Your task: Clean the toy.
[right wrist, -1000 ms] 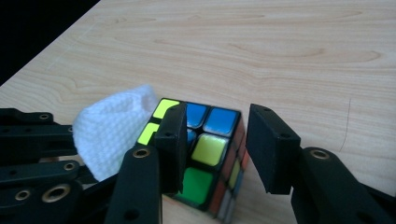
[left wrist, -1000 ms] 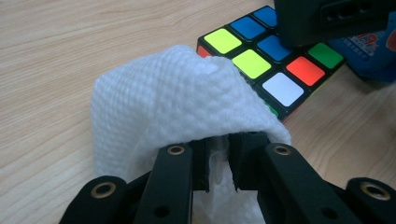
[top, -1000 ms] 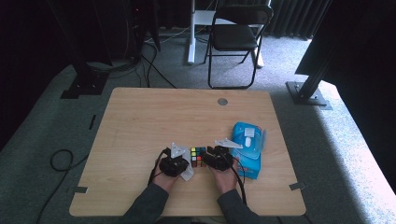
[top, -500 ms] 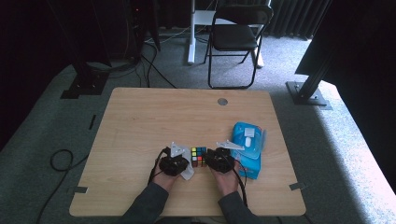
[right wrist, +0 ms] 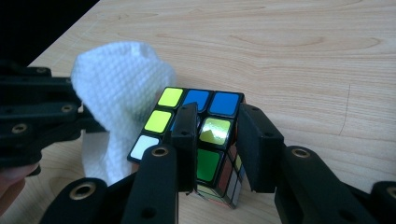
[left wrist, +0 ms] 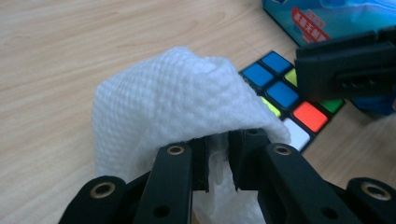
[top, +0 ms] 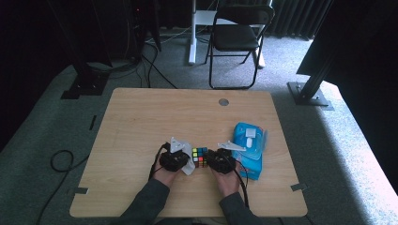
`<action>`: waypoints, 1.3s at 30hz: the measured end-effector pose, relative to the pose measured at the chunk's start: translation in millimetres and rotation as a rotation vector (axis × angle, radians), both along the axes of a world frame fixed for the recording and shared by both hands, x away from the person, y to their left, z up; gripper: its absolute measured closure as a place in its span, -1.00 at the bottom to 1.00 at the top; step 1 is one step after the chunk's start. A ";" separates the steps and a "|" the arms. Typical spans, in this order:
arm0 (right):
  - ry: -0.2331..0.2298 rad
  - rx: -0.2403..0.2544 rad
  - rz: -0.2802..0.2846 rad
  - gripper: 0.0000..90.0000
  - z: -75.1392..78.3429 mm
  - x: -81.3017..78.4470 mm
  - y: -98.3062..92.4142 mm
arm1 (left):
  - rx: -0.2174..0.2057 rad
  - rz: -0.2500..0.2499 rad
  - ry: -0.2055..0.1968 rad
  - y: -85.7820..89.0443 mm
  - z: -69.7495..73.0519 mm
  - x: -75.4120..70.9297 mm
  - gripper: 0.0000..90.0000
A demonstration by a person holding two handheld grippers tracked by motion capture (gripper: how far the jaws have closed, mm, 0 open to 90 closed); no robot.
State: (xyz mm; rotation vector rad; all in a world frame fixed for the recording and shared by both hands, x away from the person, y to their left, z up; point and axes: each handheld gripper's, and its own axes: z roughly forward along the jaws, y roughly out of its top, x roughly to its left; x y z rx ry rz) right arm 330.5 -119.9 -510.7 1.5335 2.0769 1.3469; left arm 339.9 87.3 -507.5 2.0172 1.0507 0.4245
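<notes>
Cube (top: 199, 156) mid-table (top: 141, 117); wipe (top: 188, 166) touching left; packet (top: 249, 145) right.

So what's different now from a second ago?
Not much moved. The right gripper has just been closing its jaws onto the puzzle cube, which now sits between them. The left gripper kept its grip on the white wipe beside the cube. Both hands, the cube and the blue wipe pack stayed where they were on the table.
</notes>
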 end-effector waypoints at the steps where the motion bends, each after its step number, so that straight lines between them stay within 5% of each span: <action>1: 0.001 0.001 0.000 0.53 0.0 0.0 0.0 | 0.002 0.001 -0.002 -0.9 0.6 1.4 0.77; 17: -0.003 0.005 -0.006 0.52 -0.8 -0.6 0.4 | 0.040 0.019 0.014 -7.9 -7.1 12.6 0.86; 20: -0.005 0.007 -0.009 0.52 -1.0 -0.8 0.5 | 0.092 0.018 0.027 -12.8 -16.6 11.1 0.87; 24: -0.005 0.008 -0.014 0.51 -1.2 -0.9 0.5 | 0.110 0.026 0.055 -15.4 -31.0 10.1 0.88; 39: -0.008 0.013 -0.017 0.51 -1.8 -1.3 0.3 | 0.166 -0.001 0.042 -17.4 -29.0 6.3 0.87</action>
